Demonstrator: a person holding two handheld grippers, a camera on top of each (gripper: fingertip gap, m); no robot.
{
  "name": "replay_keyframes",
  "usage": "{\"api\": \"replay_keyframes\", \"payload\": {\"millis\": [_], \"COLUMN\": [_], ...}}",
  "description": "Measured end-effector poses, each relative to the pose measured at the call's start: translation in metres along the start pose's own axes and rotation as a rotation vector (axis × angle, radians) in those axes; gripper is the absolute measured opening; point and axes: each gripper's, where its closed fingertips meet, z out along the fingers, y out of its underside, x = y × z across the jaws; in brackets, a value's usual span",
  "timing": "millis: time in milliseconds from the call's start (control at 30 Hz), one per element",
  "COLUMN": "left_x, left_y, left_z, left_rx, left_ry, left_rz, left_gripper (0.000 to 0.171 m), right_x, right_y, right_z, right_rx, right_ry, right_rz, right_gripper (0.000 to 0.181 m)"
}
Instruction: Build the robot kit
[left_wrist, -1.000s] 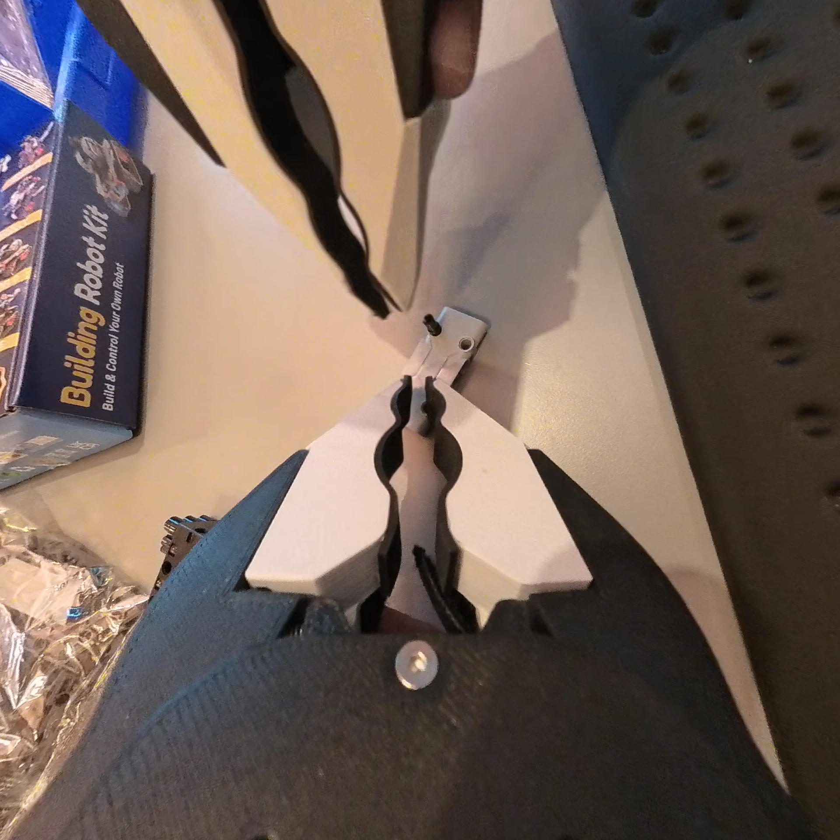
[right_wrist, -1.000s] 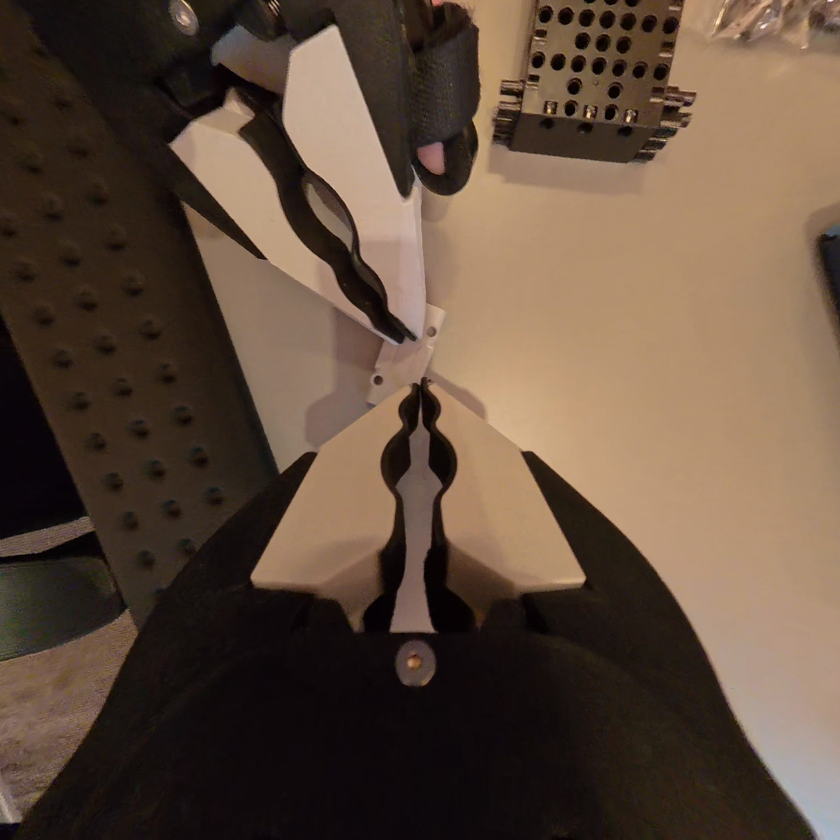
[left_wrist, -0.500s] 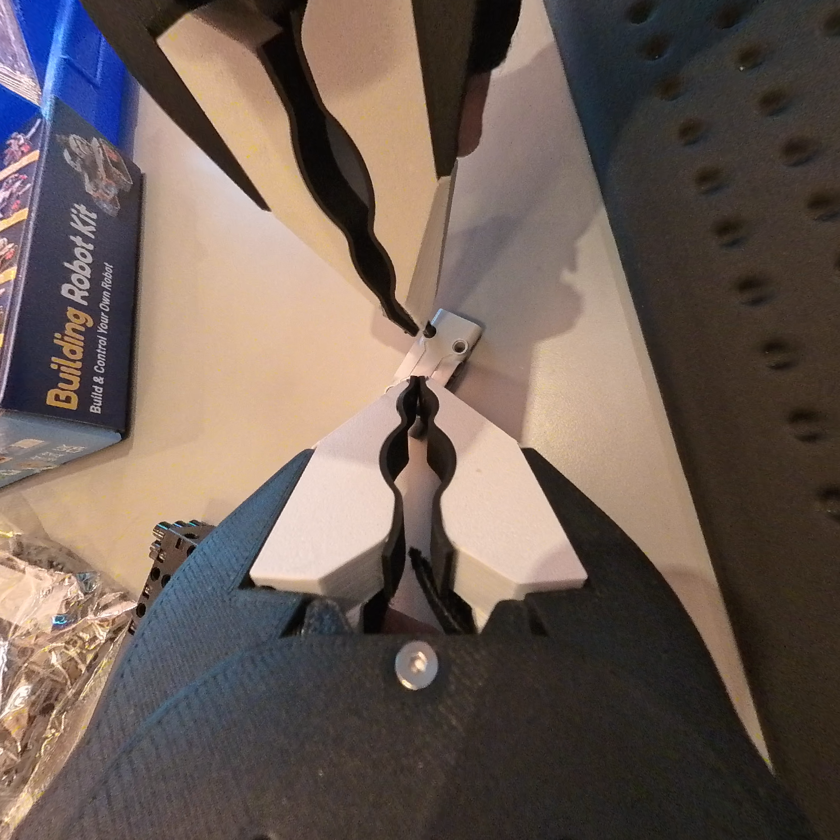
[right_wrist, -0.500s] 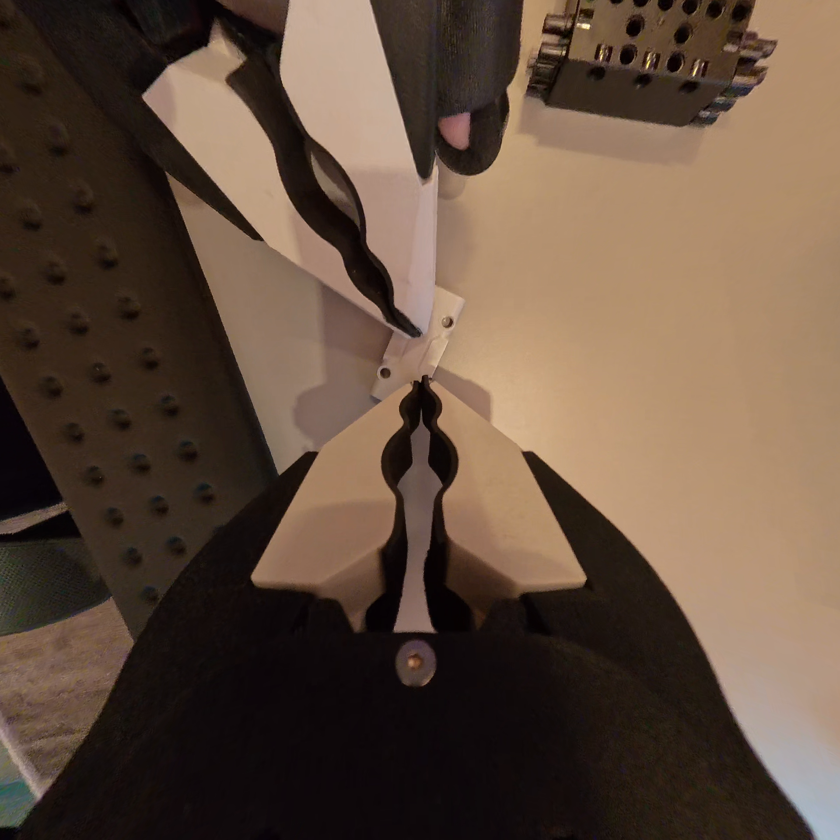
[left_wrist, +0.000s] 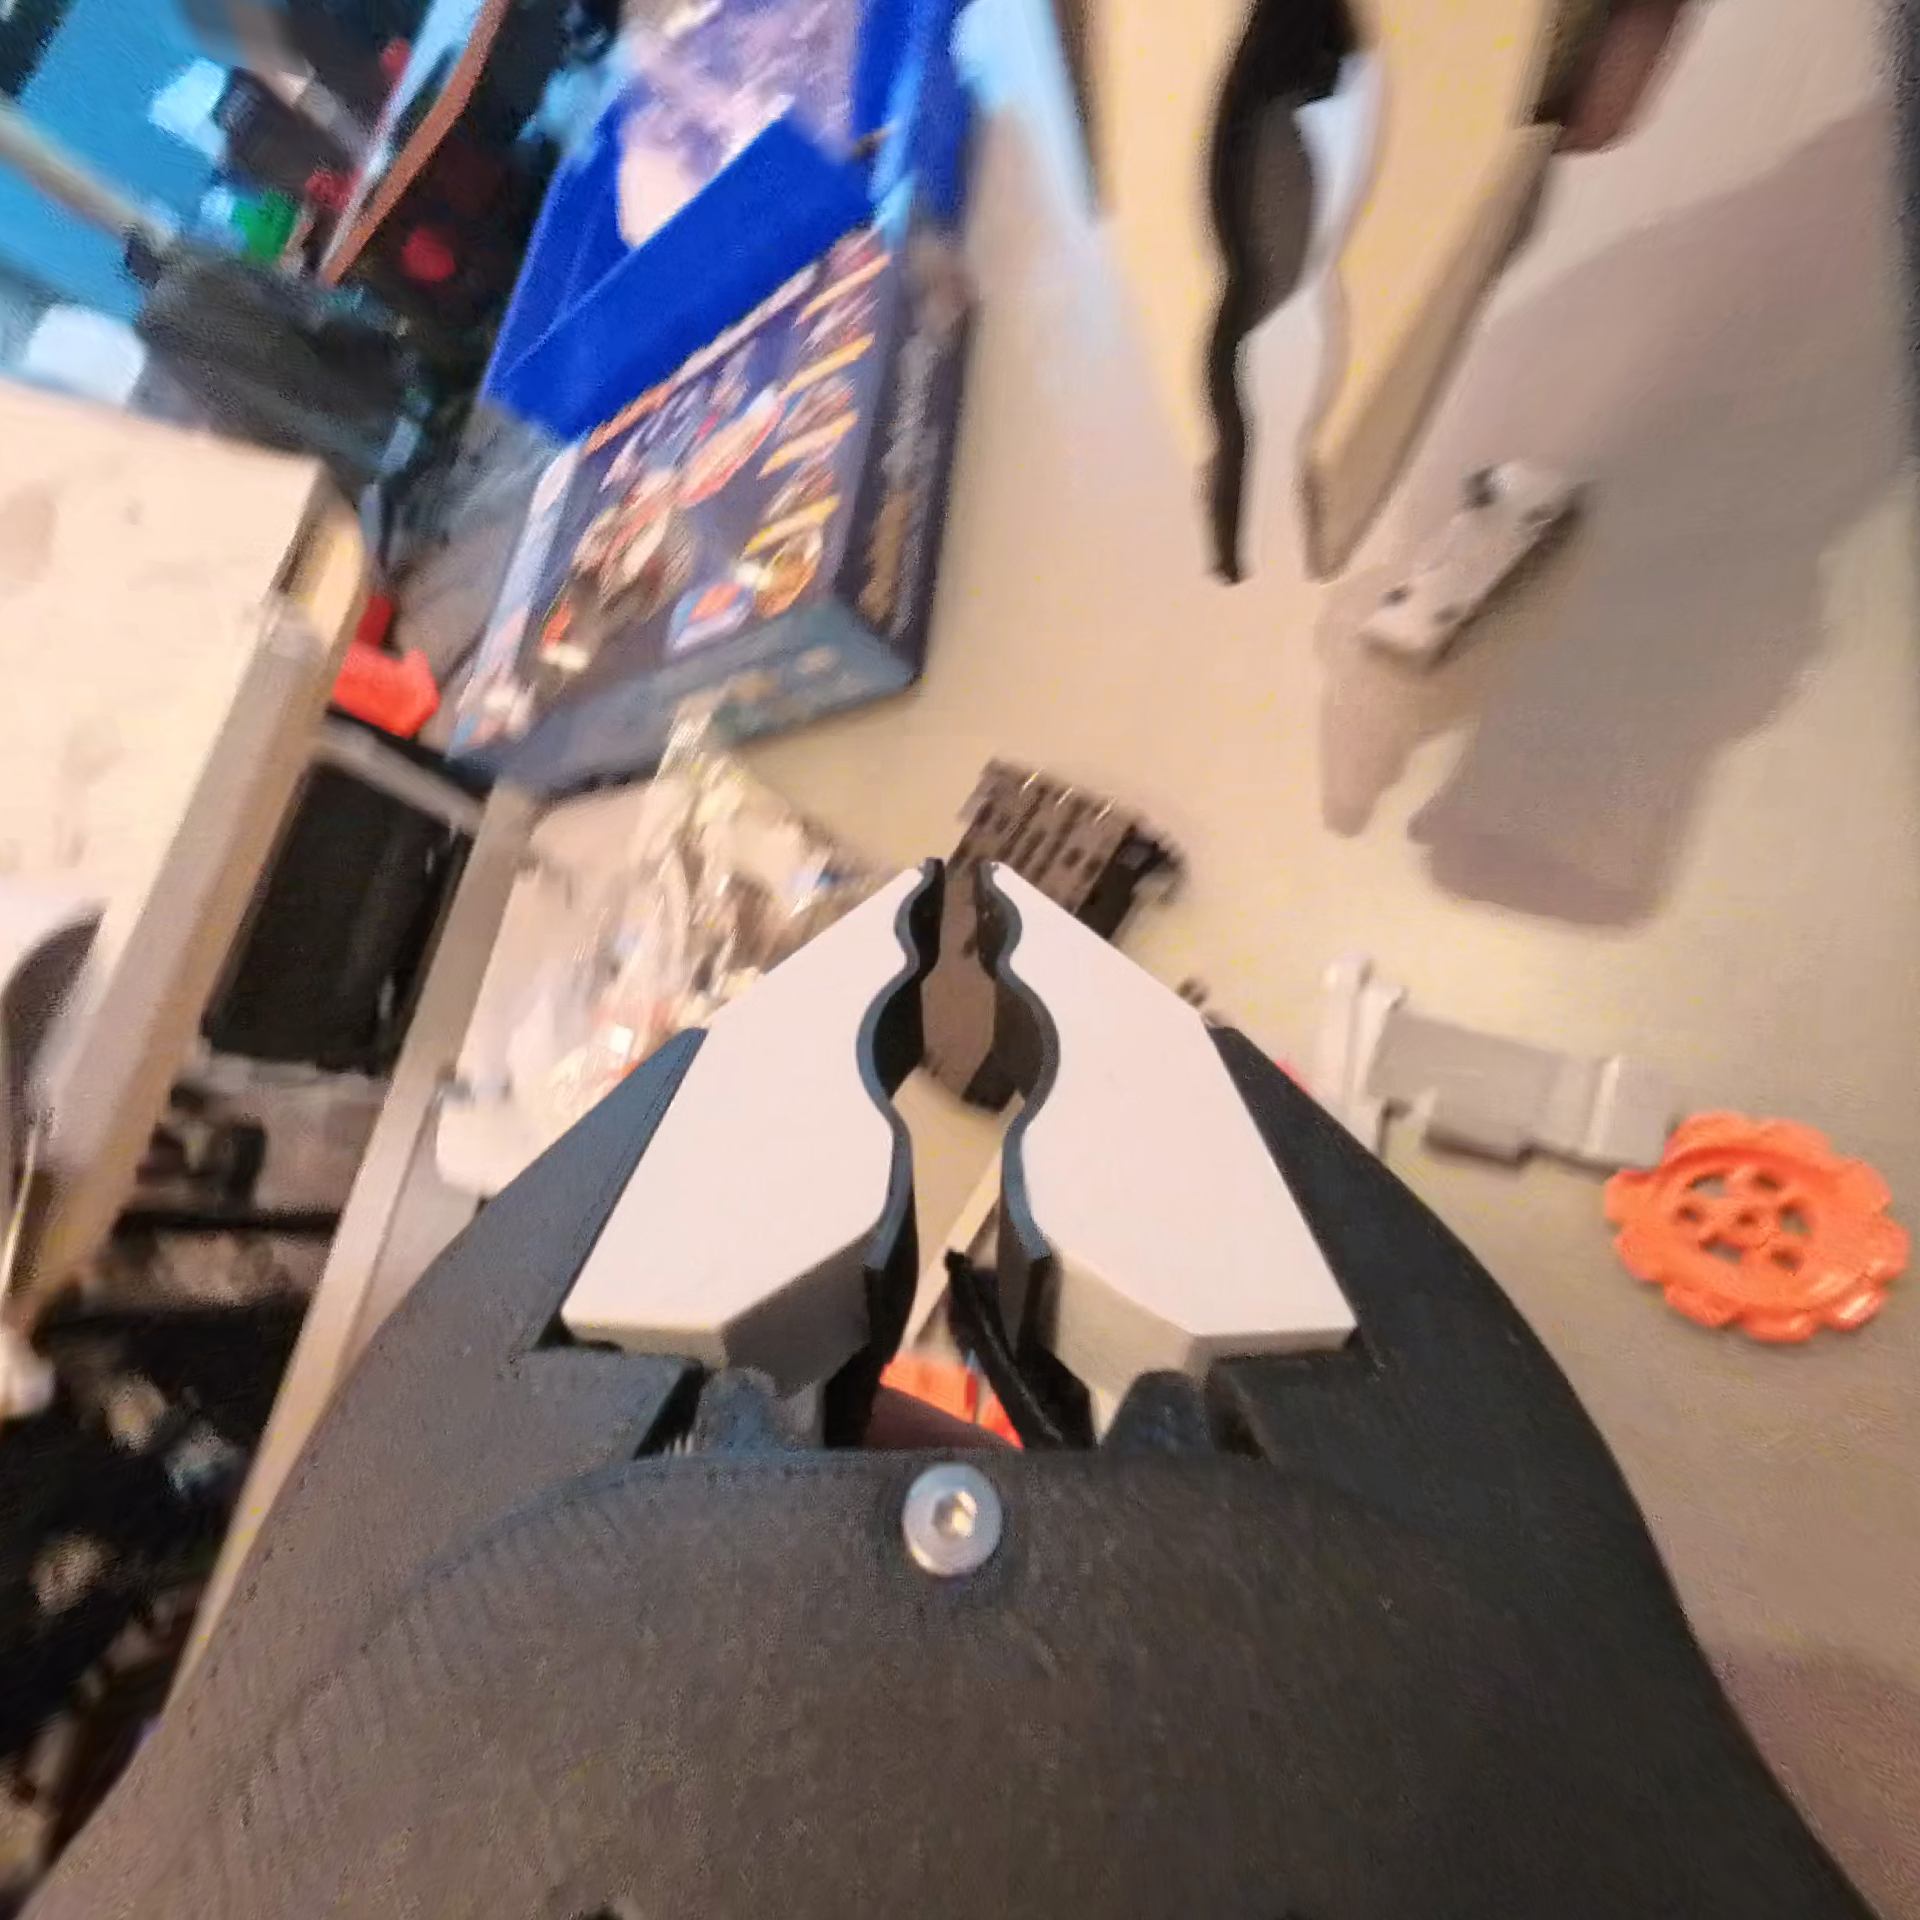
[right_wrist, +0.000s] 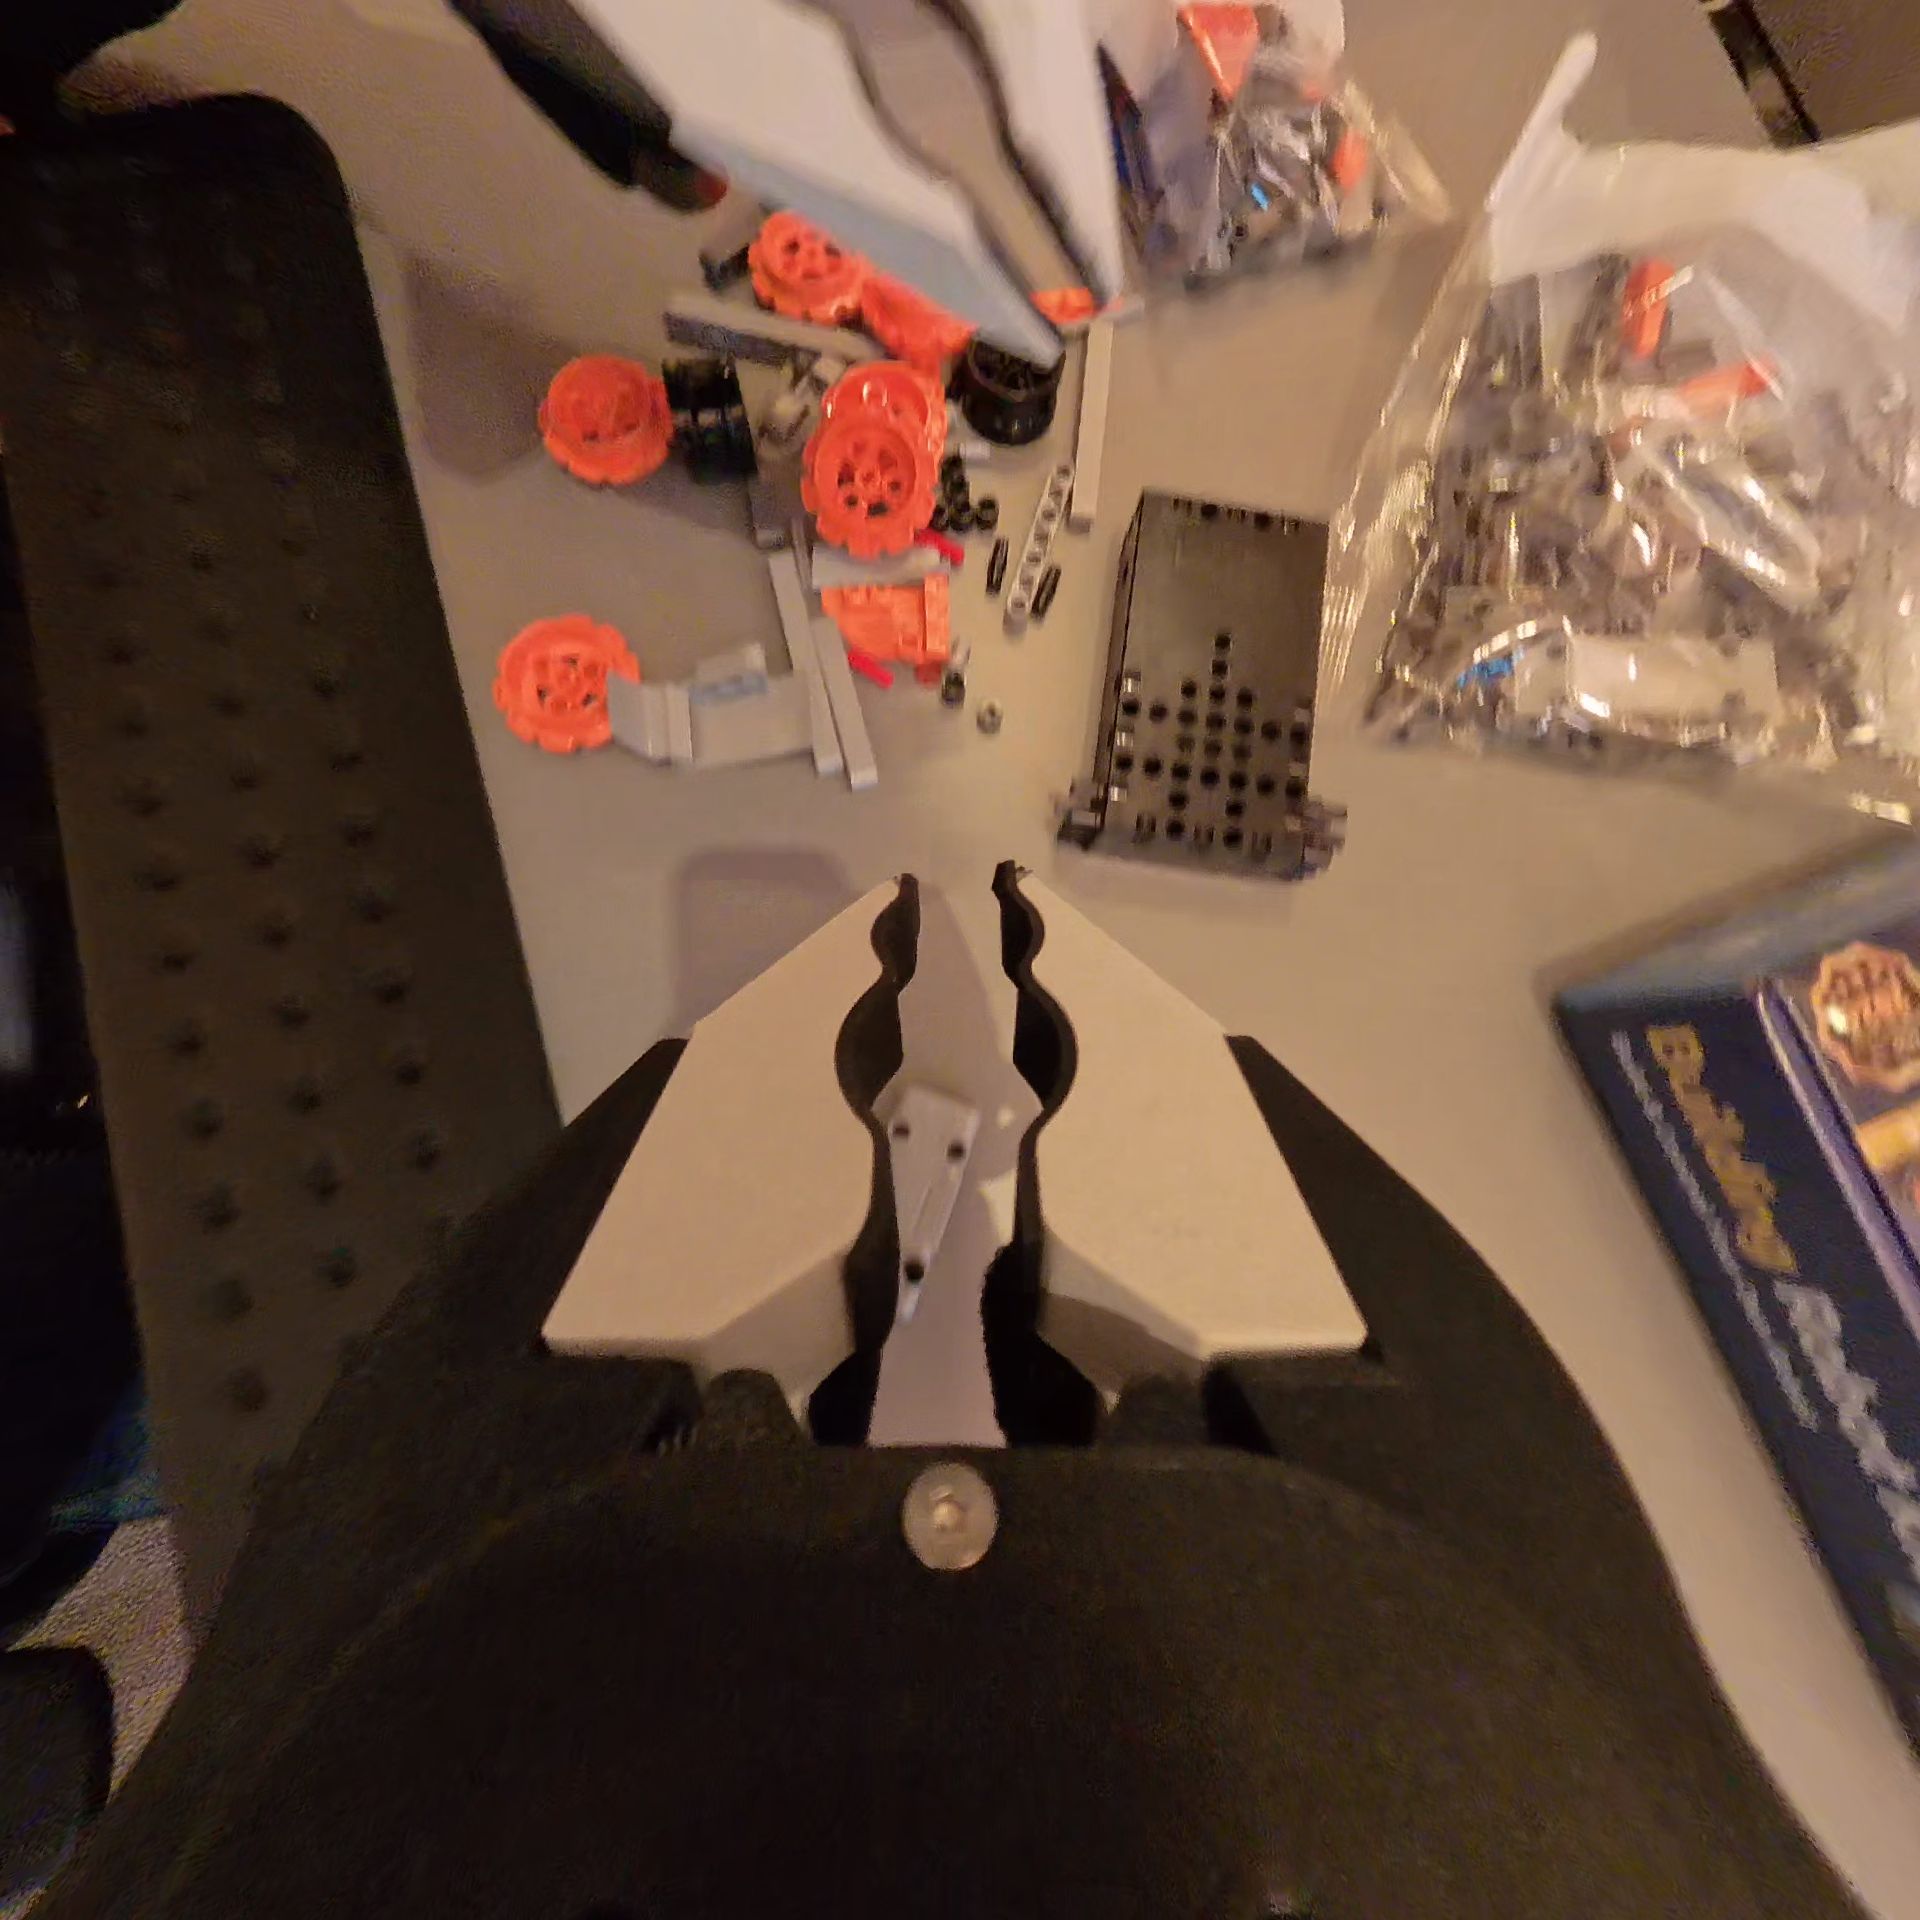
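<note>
A small grey flat bracket with holes (right_wrist: 930, 1174) lies loose on the pale table; in the right wrist view it shows in the gap between my fingers, below them. My right gripper (right_wrist: 956, 883) is open and empty above it. My left gripper (left_wrist: 961, 883) is slightly open and empty, lifted away and pointing at a black perforated block (left_wrist: 1070, 842). In the left wrist view the bracket (left_wrist: 1455, 561) lies just under the right gripper (left_wrist: 1273, 566). The left gripper (right_wrist: 1070, 312) shows blurred at the top of the right wrist view.
Orange gear wheels (right_wrist: 873, 468), grey beams and small black parts are scattered at the back. The black perforated block (right_wrist: 1216, 686) stands in the middle. Clear bags of parts (right_wrist: 1662, 520) lie right. A blue kit box (right_wrist: 1766, 1195) is near right, a black studded chair back (right_wrist: 208, 623) left. My hands' fingertips stand some 9 centimeters from each other. The left gripper is farther from the bracket (left_wrist: 1455, 561), some 20 centimeters, than the right, some 10 centimeters. Look for it in the right wrist view (right_wrist: 924, 1196) too.
Both grippers let go of the bracket and pulled up and back from it. The bracket now lies on the table. The left view has swung left, blurred.
</note>
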Motion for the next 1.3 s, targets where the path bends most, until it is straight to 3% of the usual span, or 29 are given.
{"api": "replay_keyframes", "payload": {"millis": [100, 233, 467, 733, 967, 1133, 1200, 1300], "left_x": [-0.036, -0.058, -0.066, -0.060, -0.057, -0.037, -0.016, 0.003], "left_y": [0.046, 0.092, 0.110, 0.101, 0.098, 0.080, 0.061, 0.050], "left_z": [-0.023, -0.038, -0.037, -0.034, -0.031, -0.030, -0.029, -0.019], "left_rx": [-0.020, -0.070, -0.071, -0.077, -0.071, 0.016, 0.079, 0.065], "left_ry": [-0.099, -0.246, -0.283, -0.285, -0.266, -0.142, -0.065, -0.046], "left_rz": [-0.159, -0.214, -0.295, -0.256, -0.259, -0.225, -0.114, 0.013], "left_gripper": [0.004, 0.002, 0.002, 0.003, 0.004, 0.005, 0.004, 0.011], "right_x": [0.003, 0.004, 0.008, 0.011, 0.013, 0.011, 0.008, 0.003], "right_y": [-0.018, -0.036, -0.047, -0.035, -0.036, -0.064, -0.071, -0.076], "right_z": [0.033, 0.074, 0.123, 0.141, 0.141, 0.104, 0.087, 0.068], "right_rx": [-0.014, -0.033, -0.104, -0.173, -0.139, 0.041, 0.083, 0.108], "right_ry": [-0.015, -0.043, -0.085, -0.082, -0.108, -0.180, -0.218, -0.269], "right_rz": [-0.029, -0.067, -0.085, -0.082, -0.037, 0.057, 0.080, 0.095], "right_gripper": [0.014, 0.014, 0.010, 0.008, 0.002, 0.002, 0.002, 0.002]}}
